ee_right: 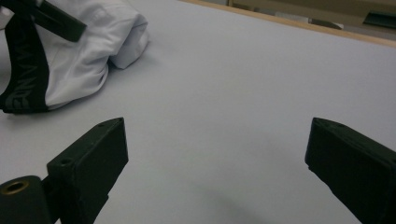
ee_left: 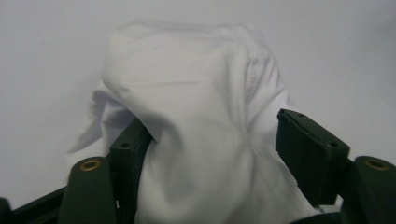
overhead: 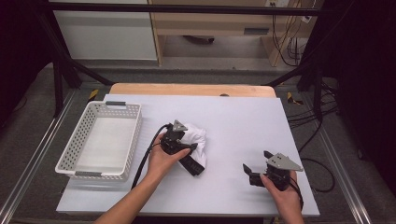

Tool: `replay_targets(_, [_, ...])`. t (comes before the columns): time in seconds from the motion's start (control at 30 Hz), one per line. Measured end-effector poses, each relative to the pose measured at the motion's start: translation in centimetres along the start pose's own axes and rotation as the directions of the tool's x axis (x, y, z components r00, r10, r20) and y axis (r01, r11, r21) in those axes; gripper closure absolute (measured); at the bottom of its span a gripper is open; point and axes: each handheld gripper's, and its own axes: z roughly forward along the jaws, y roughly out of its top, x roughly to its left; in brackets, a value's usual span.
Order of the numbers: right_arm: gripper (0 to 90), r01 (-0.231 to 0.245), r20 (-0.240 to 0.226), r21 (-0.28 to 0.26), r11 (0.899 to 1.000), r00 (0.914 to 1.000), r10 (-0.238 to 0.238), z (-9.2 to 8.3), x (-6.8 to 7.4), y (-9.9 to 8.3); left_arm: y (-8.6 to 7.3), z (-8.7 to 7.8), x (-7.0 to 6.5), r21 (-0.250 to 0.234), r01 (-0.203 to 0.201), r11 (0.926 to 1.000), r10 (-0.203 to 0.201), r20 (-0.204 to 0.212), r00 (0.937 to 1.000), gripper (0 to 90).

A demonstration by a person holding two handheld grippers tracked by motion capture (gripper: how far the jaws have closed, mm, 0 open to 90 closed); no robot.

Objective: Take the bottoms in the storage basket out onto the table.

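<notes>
A crumpled white garment (overhead: 196,135) with a black lettered waistband (overhead: 190,164) lies in the middle of the white table sheet. My left gripper (overhead: 188,143) rests on its left side. In the left gripper view the white cloth (ee_left: 196,107) bulges up between the jaws of my left gripper (ee_left: 215,140); they stand apart and do not pinch it. My right gripper (overhead: 256,161) sits at the front right of the table, open and with nothing in it. The right gripper view looks past its spread jaws (ee_right: 215,154) to the garment (ee_right: 88,60) and the waistband (ee_right: 25,70) at far left.
A white perforated basket (overhead: 74,140) stands with nothing in it at the left of the table. The white sheet (overhead: 243,116) covers a wooden tabletop (overhead: 191,88) whose far edge shows. Cables trail on the floor at the right.
</notes>
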Motion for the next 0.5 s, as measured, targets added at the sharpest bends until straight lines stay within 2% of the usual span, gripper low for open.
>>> replay_targets(0.1, [6.1, -0.013, 0.015, 0.018, 1.0, 0.9998, 0.013, 0.0, -0.2, 0.0, 0.2, -1.6, 0.1, -0.073, 0.014, 0.9972, -0.013, 0.013, 0.9998, 27.0])
replay_targets(0.2, [6.1, -0.022, 0.035, 0.039, 0.999, 0.9992, 0.021, 0.0, -0.2, 0.0, 0.0, -3.3, 0.0, -0.104, -0.017, 0.9945, 0.016, -0.006, 0.9998, 20.2])
replay_targets(0.33, [8.3, -0.045, 0.067, 0.079, 0.996, 0.997, 0.039, 0.1, -0.1, 0.4, -1.7, -5.6, 0.2, -0.16, -0.009, 0.987, 0.007, -0.009, 0.9999, 14.8])
replay_targets(0.43, [8.3, -0.069, 0.083, 0.096, 0.993, 0.9947, 0.061, 0.1, 0.1, 0.4, -3.2, -6.9, -0.1, -0.177, -0.014, 0.9841, 0.013, -0.011, 0.9999, 12.6])
replay_targets(0.5, [8.3, -0.065, 0.088, 0.105, 0.992, 0.9946, 0.056, 0.1, 0.2, 0.4, -4.3, -7.7, -0.3, -0.172, -0.028, 0.9846, 0.026, -0.018, 0.9995, 11.7])
